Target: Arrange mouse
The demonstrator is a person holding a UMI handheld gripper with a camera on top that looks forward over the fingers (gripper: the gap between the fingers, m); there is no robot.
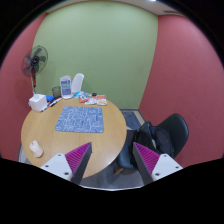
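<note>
A round wooden table (45,132) stands ahead of my gripper (112,160), which hovers high above its near edge. A grey patterned mat (80,120) lies in the middle of the table. I cannot make out a mouse for certain among the small items (88,98) at the table's far side. My two fingers, with magenta pads (74,158), stand wide apart with nothing between them.
A white fan (37,58) stands at the far left. A white box (38,101) and a white bottle-like thing (66,86) sit on the table's far side. A crumpled white item (36,149) lies near its left edge. A black chair (168,130) stands at the right.
</note>
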